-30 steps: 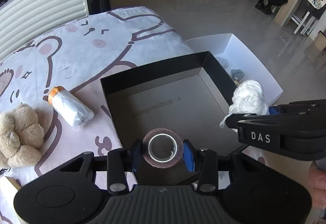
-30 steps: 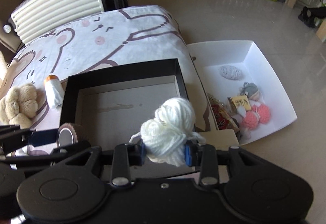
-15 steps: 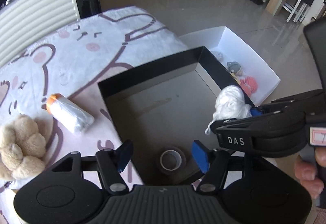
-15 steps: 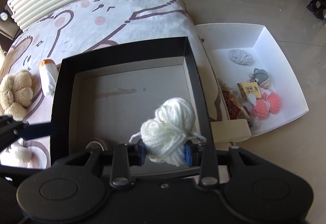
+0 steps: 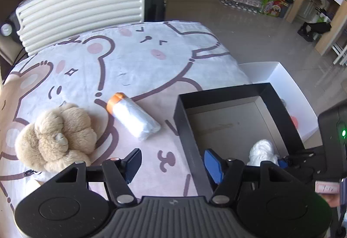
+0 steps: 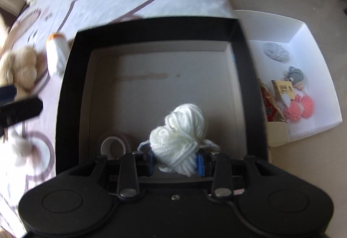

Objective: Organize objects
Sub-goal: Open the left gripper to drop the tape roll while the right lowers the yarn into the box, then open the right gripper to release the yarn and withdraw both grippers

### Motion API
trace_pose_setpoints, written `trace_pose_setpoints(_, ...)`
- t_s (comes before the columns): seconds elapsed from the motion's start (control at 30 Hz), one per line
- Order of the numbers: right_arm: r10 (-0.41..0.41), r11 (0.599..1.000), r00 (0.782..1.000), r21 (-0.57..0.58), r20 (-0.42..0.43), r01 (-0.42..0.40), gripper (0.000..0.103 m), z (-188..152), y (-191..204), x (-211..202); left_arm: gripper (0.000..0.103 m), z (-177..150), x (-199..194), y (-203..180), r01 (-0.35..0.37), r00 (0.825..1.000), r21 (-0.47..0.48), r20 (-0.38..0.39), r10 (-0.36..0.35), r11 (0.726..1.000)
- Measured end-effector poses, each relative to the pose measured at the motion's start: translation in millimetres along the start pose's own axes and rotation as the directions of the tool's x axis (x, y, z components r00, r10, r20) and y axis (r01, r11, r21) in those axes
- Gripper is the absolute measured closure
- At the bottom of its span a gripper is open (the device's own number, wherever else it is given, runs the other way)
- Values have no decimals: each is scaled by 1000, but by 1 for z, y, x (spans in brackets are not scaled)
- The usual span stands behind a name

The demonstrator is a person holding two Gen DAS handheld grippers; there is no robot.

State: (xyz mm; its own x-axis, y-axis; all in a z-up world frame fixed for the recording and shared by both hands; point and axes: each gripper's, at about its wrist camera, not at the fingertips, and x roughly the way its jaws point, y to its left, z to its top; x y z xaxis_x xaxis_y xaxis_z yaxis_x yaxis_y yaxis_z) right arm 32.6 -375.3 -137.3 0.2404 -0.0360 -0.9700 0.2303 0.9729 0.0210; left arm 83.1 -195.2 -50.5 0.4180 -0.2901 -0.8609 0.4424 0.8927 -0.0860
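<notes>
A black box (image 5: 190, 142) (image 6: 65, 90) sits on the bear-print cloth. A tape roll (image 6: 115, 144) lies in its near left corner. My right gripper (image 6: 176, 163) is shut on a ball of white yarn (image 6: 180, 136) (image 5: 261, 151) and holds it low inside the box, near the front wall. My left gripper (image 5: 173, 164) is open with nothing between its fingers; it hovers over the box's left wall and the cloth. A plush bear paw (image 5: 58, 136) and a white roll with an orange cap (image 5: 134, 117) lie on the cloth to the left.
A white tray (image 6: 303, 27) on the floor at the right holds a grey knit piece (image 6: 276, 51), pink pompoms (image 6: 300, 108), a small doll and packets. A cream ribbed suitcase (image 5: 86, 8) stands behind the table. A person's fingers show at the right edge.
My left gripper opened, dropped the tape roll into the box, then swung left toward the plush and the white roll. My right gripper sank into the box with the yarn.
</notes>
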Motion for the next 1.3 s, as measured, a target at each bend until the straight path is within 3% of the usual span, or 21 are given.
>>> trace_pose_setpoints(0.13,14,998,999,-56,-37,-16,66,2,15,8,38,1,0,12,-18,1000,-32,8,18,999)
trace_pose_setpoints(0.23,113,992,992,-58,-65,-116,67,3,24,9,38,0,1,17,-20,1000,-41,3,20,999)
trace_pose_setpoints(0.33,120,990,990,-67,-72,-125,65,2,27,9,38,-1,1,18,-22,1000,-41,0,22,999)
trace_pose_setpoints(0.4,115,992,991,-50,-66,-118,59,1,23,9,38,-1,1,16,-21,1000,-36,-1,21,999)
trace_pose_setpoints(0.47,102,994,993,-38,-51,-104,46,-1,19,7,38,-2,1,14,-17,1000,-30,-1,17,999)
trace_pose_setpoints(0.53,102,995,994,-22,-29,-102,38,-2,13,1,38,-2,1,10,-13,1000,-24,0,13,1000)
trace_pose_setpoints(0.7,132,991,991,19,25,-133,36,-1,4,-19,38,-2,-1,3,-3,1000,-11,5,3,1000)
trace_pose_setpoints(0.83,116,991,991,59,71,-121,44,1,-4,-29,38,-2,-3,1,0,1000,-5,9,0,1000)
trace_pose_setpoints(1.03,102,957,985,255,140,-136,63,7,-31,-36,38,-2,-2,4,-10,1000,-9,2,10,1000)
trace_pose_setpoints(1.2,28,953,996,298,89,-53,75,7,-39,-24,38,-3,-2,4,-9,1000,-6,0,9,1000)
trace_pose_setpoints(1.3,79,956,996,280,40,-87,75,5,-36,-12,38,-3,-1,3,-9,1000,-3,0,9,1000)
